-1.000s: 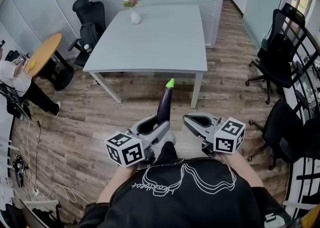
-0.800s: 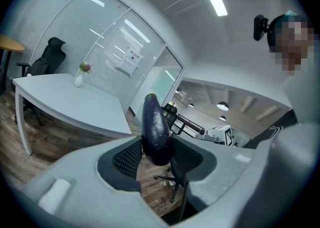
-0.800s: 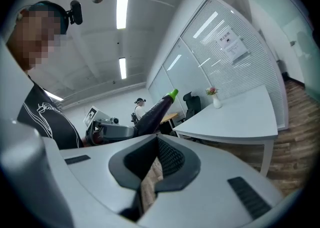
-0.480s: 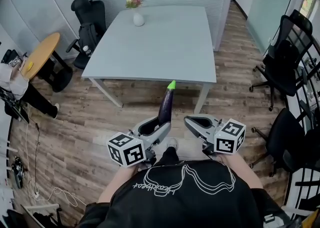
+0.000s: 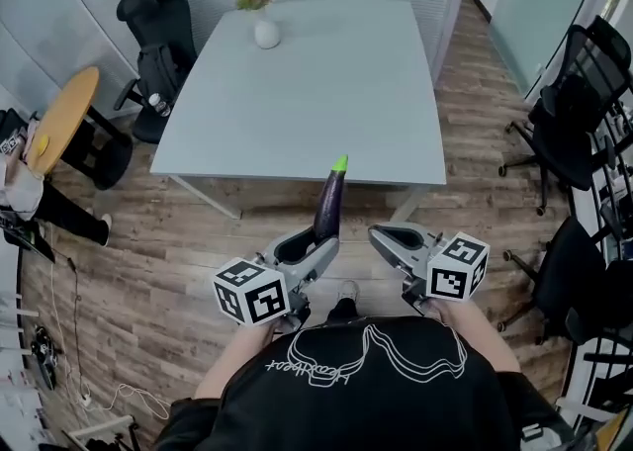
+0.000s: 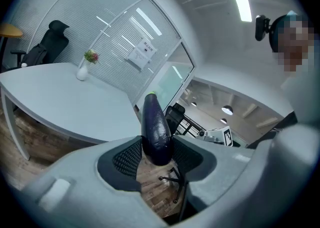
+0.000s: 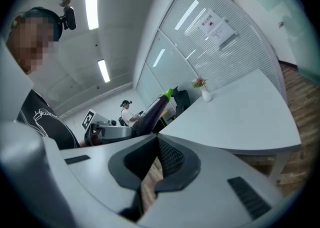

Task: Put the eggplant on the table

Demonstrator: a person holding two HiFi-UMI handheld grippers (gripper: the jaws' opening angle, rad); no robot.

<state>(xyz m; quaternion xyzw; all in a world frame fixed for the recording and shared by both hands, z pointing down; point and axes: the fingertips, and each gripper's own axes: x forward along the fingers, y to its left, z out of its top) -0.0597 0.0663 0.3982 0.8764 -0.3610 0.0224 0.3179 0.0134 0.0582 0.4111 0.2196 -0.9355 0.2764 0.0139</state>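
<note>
1. Two tools in view. In the head view the hands that hold them are mostly hidden under the marker cubes, and the wearer's black shirt [image 5: 361, 380] covers the bottom of the frame.
2. Left tool [image 5: 318, 241] is clamped on the eggplant [image 5: 328, 204]. The eggplant's lower end is buried between the pads, so the head view does not show how deep it sits.
3. Right tool [image 5: 388, 237] has its jaws together at the tips with nothing between them. Its own view shows only a thin slit of wood floor [image 7: 145, 184] lower down.
4. The eggplant stands nearly upright out of the left tool, purple body up, green tip on top, leaning a little forward. It is just to the left of the right tool and apart from it.
5. The counter [image 5: 326, 93] is ahead of both tools. In the head view the green tip overlaps the counter's near edge, so I cannot tell there whether it is over the top or short of it.
6. Left gripper view adds this: floor shows under the jaws, and the counter edge runs behind the eggplant and to its left.
7. Right gripper view gives the side look: the eggplant slants up out of the left tool, beside the right tool, with the counter beyond.
8. A vase with flowers [image 5: 265, 32] sits at the counter's far side, well apart from both tools.
9. A person [image 5: 22, 182] at the left edge of the head view is cut off. Black office chairs [image 5: 584, 113] at the right are partly cropped.
</note>
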